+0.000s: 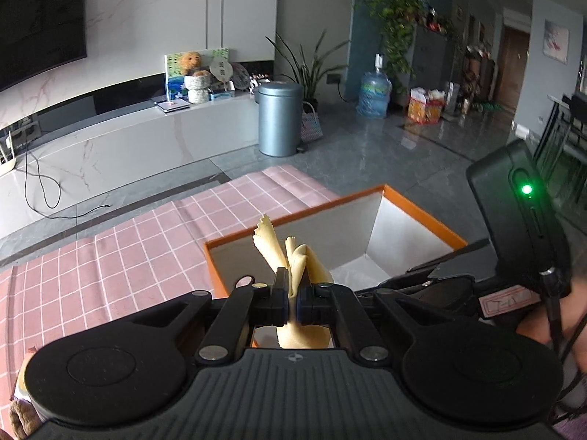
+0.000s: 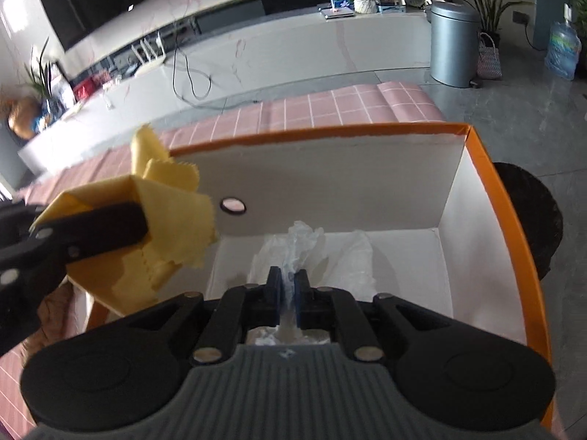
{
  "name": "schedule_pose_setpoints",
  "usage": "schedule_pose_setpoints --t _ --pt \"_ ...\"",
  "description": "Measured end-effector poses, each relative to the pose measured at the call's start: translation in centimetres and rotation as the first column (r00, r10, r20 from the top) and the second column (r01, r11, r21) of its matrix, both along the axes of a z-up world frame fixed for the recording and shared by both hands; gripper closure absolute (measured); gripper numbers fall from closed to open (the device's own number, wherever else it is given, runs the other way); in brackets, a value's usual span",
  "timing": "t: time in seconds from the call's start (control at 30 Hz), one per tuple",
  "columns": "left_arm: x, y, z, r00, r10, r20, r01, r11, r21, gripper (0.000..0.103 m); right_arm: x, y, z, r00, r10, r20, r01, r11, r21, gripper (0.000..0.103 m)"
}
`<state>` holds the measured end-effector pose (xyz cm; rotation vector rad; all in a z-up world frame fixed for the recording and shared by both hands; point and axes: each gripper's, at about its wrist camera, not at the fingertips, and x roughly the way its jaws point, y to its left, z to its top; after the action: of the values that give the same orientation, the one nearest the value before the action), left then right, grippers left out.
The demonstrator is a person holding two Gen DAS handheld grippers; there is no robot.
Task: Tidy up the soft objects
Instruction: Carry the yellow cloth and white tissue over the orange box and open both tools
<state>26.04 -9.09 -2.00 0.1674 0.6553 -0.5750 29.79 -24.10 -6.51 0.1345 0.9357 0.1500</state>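
Observation:
My left gripper [image 1: 292, 286] is shut on a yellow cloth [image 1: 299, 256] and holds it over the near left edge of an orange-rimmed box [image 1: 425, 212] with white inner walls. In the right wrist view the same cloth [image 2: 172, 227] hangs from the left gripper's finger [image 2: 106, 225] at the box's left wall. My right gripper [image 2: 288, 289] is shut on a crumpled clear plastic bag [image 2: 304, 242] and holds it inside the box [image 2: 488, 190], above its white floor.
The box stands on a table with a pink checked cloth [image 1: 128, 242]. A brown plush toy [image 1: 18, 418] lies at the table's near left corner. Beyond are a grey bin [image 1: 279, 121], a white TV bench [image 1: 110, 146], a water jug [image 1: 374, 93] and plants.

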Motion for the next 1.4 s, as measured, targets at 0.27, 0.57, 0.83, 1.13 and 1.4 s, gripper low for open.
schedule_pose_setpoints --t 0.27,0.57,0.83,1.13,1.4 --pt "-1.0 -1.7 -0.9 0.998 -0.057 -0.022 0.059 0.994 0.09 0.099 -2.8 -1.4 3.5 0.988 -0.026 0.15 0.045 0.991 -0.126 0.069" --pt "-2.5 -4.9 -3.4 0.987 -0.136 -0.088 0.156 0.941 0.3 0.098 -5.9 -2.1 4.3 0.981 -0.003 0.192 0.042 0.979 -0.2 0.063" --pt "-2.7 -4.6 -3.9 0.986 -0.116 -0.121 0.147 0.942 0.302 0.076 -6.8 -2.8 4.4 0.983 -0.023 0.183 0.056 0.983 -0.177 0.062" --pt "-3.8 -3.8 -1.9 0.989 -0.12 -0.09 0.136 0.969 0.205 0.028 -8.0 -2.7 4.8 0.978 -0.049 0.2 0.085 0.981 -0.173 0.049" --pt "-4.7 -2.5 0.2 0.992 -0.09 -0.086 0.099 0.99 0.105 0.022 -9.0 -2.7 5.5 0.977 -0.071 0.203 0.109 0.978 -0.18 0.043"
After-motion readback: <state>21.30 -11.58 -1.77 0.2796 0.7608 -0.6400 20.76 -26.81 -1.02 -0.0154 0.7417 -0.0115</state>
